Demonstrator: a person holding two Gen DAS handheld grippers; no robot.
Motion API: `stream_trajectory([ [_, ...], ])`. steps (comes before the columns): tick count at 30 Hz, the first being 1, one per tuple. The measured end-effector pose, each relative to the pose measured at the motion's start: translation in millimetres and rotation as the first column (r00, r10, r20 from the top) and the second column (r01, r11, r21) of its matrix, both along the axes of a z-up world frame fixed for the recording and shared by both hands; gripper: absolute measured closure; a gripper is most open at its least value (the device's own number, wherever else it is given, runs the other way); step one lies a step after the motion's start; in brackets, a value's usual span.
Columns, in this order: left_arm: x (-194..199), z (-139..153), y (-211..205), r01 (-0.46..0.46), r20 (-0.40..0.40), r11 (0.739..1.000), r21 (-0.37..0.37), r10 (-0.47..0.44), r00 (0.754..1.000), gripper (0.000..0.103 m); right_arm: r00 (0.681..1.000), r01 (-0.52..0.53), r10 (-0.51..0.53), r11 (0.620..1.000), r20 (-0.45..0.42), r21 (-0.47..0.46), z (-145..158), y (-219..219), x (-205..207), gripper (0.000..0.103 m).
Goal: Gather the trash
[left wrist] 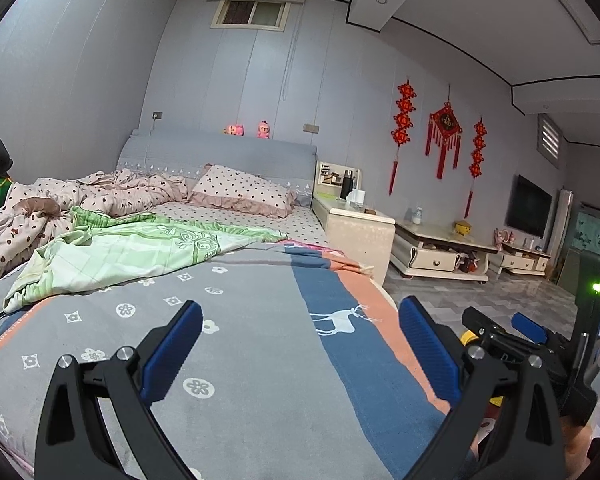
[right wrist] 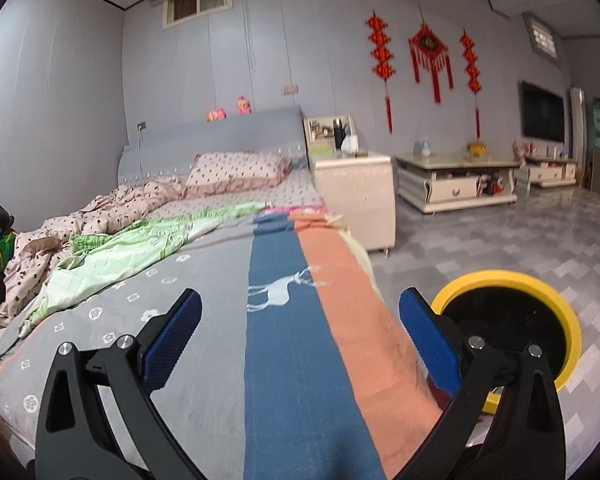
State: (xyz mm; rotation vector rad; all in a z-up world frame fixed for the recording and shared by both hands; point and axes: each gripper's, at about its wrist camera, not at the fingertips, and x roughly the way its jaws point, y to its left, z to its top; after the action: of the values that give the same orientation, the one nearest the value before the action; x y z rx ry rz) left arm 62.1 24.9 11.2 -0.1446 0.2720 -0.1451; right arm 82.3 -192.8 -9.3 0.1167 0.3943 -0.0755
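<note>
My left gripper (left wrist: 300, 312) is open and empty above the foot of the bed (left wrist: 260, 360), which has a grey, blue and orange blanket. My right gripper (right wrist: 300, 304) is open and empty over the same blanket (right wrist: 300, 360). A yellow-rimmed bin with a black inside (right wrist: 512, 324) stands on the floor beside the bed, just right of my right gripper. The right gripper also shows in the left wrist view (left wrist: 508, 328), low at the right. I see no trash on the bed in either view.
A green sheet (left wrist: 120, 252), a dotted quilt (left wrist: 100, 196) and a pillow (left wrist: 240, 192) lie on the bed. A cream nightstand (left wrist: 356, 228), low tables (left wrist: 440, 252) and a TV (left wrist: 528, 212) line the right wall. Grey tiled floor (right wrist: 520, 232) lies to the right.
</note>
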Motion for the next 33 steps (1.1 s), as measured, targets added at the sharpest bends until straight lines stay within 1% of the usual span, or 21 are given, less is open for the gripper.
stream_trajectory([
  [5,-2.6,0.5,-0.8,0.008,0.004,1.000,-0.005,-0.008,1.000,0.008,1.000,-0.010,0.010,1.000,0.029,-0.020,1.5,6.2,-8.0,0.008],
  [14,-1.7,-0.8,0.3,0.012,0.005,1.000,-0.008,-0.012,1.000,0.008,1.000,-0.014,0.014,1.000,0.005,0.008,-4.2,4.7,-7.4,0.008],
  [33,4.4,-5.0,1.1,0.018,-0.013,1.000,-0.011,-0.018,1.000,0.008,1.000,-0.010,0.010,1.000,-0.024,0.010,-10.7,7.6,2.8,0.008],
])
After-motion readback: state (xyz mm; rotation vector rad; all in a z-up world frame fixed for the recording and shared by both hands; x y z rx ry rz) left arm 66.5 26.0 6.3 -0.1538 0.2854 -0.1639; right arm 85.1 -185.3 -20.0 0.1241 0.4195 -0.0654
